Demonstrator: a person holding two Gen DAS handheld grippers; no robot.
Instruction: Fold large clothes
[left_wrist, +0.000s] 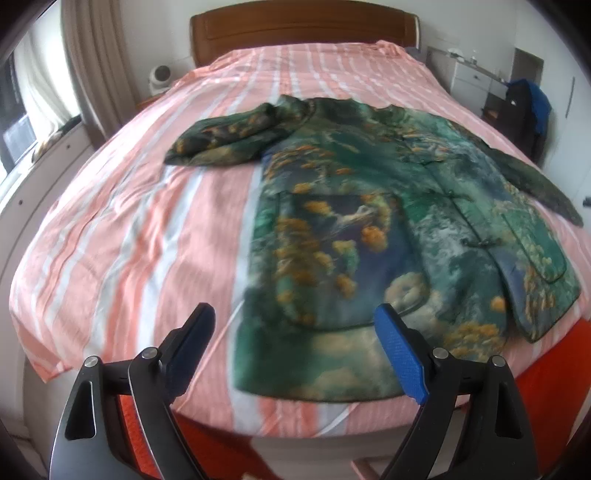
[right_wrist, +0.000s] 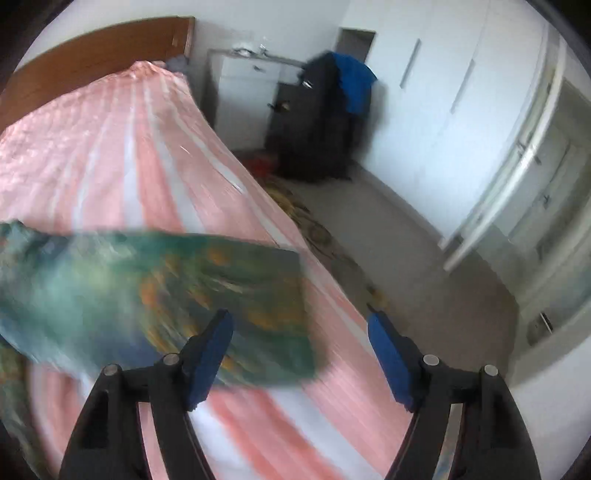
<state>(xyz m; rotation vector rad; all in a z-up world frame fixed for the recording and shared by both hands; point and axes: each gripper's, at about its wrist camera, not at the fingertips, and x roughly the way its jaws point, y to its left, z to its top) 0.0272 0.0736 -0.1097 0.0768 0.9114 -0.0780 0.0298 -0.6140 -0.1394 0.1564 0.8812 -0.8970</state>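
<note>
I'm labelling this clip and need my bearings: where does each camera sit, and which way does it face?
Left wrist: on the left gripper at the bed's foot, facing the headboard over the green jacket; its open blue fingers show.
Right wrist: on the right gripper, facing the jacket's sleeve and wardrobe; open fingers show.
Shared: jacket, striped bedspread, headboard.

A green patterned jacket (left_wrist: 388, 236) lies spread flat on a pink striped bed (left_wrist: 129, 221), the left gripper (left_wrist: 295, 325) open above its hem.
</note>
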